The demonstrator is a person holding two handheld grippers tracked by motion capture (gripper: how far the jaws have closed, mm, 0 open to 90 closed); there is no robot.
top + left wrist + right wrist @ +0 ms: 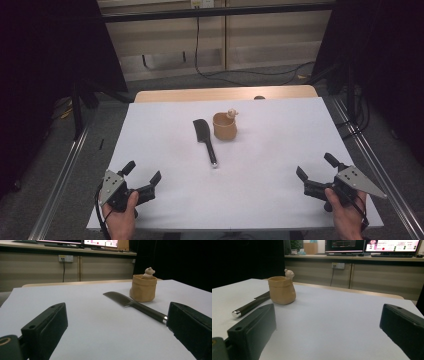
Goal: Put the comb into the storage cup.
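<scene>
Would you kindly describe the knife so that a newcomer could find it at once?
Start at the white table cover and go to its middle, where a tan pot stands. The knife lies flat just left of it, apart, all dark with a broad blade and a slim handle ending in a shiny metal cap.

We see a matt dark knife (205, 140) with a shiny metal handle cap, a matt tan cup (224, 126), smooth white sheet (280, 150) over wood.
</scene>
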